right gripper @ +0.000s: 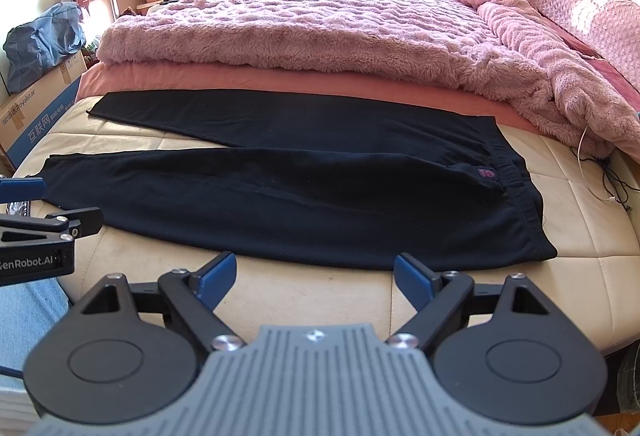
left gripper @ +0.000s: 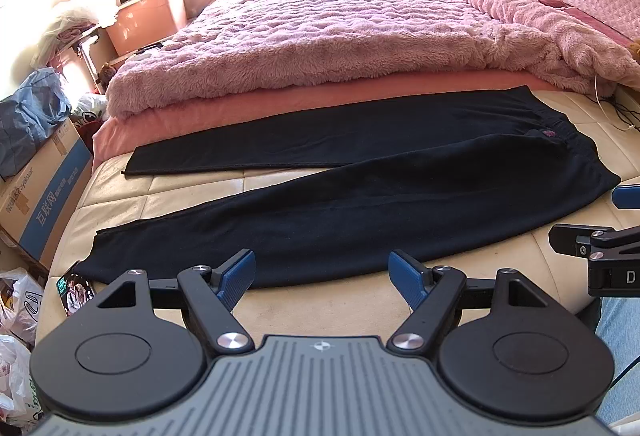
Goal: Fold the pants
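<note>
Black pants lie flat on the near, bare cream part of a bed, unfolded. Waistband sits at the right, w/ a small purple label near it; both legs run out to the left & spread apart in a narrow V, cream mattress showing between them. Far leg lies just beside the edge of a fluffy pink blanket covering the far half of the bed; near leg's hem ends at the left edge of the bed.

Left tongs hover at the near edge of the pants, about mid-leg, blue fingers spread wide, nothing between them. Right tongs hover just short of the near edge of the pants, closer to the waistband, also wide open & holding nothing. Each shows at the side of the other's view.

A small photo card rests at the near left corner of the bed, by the near hem. Left of the bed: a cardboard box w/ blue print, a blue bag on top. A thin cable lies on the mattress at the right.
</note>
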`<action>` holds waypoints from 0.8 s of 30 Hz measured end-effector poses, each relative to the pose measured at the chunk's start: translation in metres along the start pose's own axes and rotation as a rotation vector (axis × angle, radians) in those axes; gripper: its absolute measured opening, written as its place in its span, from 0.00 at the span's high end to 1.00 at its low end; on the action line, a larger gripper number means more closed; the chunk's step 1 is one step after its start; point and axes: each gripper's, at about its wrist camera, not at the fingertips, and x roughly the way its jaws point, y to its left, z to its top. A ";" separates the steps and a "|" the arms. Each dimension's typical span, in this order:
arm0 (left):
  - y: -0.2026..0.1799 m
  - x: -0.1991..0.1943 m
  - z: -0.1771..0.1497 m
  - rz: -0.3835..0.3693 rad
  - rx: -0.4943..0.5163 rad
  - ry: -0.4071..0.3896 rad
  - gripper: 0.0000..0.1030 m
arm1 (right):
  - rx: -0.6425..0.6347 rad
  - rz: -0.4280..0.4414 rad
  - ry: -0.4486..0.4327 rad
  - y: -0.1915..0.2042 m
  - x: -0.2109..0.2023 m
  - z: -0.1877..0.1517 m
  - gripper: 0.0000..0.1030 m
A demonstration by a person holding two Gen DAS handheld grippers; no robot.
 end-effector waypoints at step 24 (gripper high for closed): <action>-0.003 0.000 0.001 -0.002 0.001 -0.001 0.14 | -0.008 -0.011 0.001 0.006 0.003 0.004 0.20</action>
